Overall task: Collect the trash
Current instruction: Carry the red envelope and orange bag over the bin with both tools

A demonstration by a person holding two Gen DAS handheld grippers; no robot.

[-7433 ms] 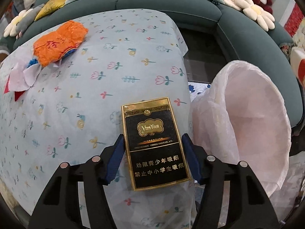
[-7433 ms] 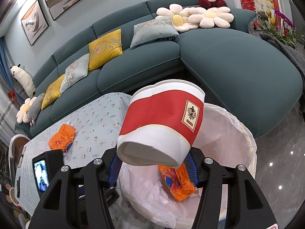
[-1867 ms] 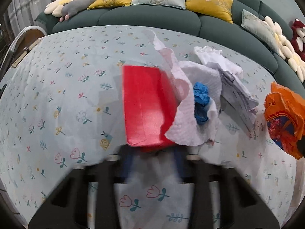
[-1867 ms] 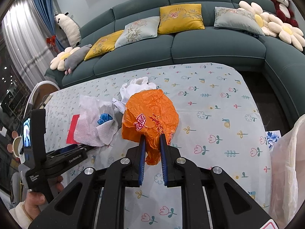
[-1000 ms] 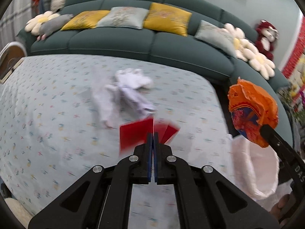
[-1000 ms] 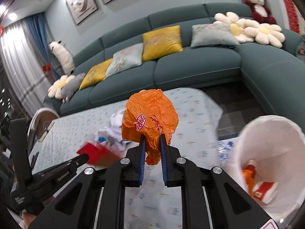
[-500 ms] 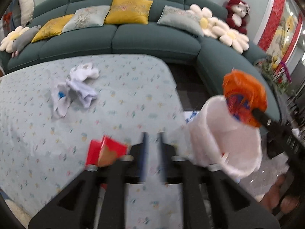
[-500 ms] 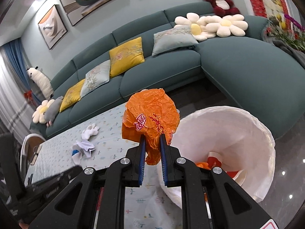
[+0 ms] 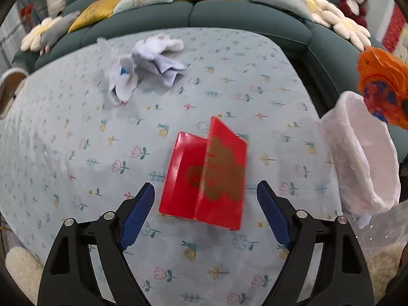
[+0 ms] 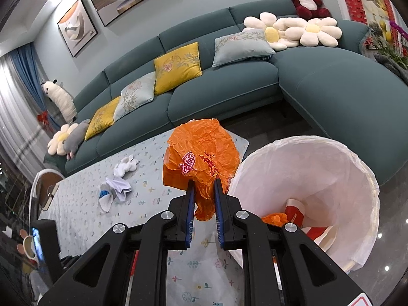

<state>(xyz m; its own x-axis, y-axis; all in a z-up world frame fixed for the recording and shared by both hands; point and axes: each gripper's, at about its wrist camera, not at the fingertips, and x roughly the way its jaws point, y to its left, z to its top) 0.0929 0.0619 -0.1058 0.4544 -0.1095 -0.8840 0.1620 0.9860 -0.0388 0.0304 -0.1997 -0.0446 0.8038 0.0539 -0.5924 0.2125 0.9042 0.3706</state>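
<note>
Two grippers, one bin: my right gripper (image 10: 204, 196) pinches the crumpled orange wrapper (image 10: 201, 158) beside the rim of the white-lined trash bin (image 10: 357, 178), not yet over its mouth. Opening now could drop the wrapper onto the desk (image 9: 76, 140) or floor. My left gripper (image 9: 205, 204) has its fingers spread wide and empty; the red folded card (image 9: 204, 173) appears, through blur, to be loose between them. Inside the bin lie a red-and-white cup (image 10: 295, 213) and orange scrap (image 10: 274, 218). White tissues (image 9: 145, 68) wait on the desk.
</note>
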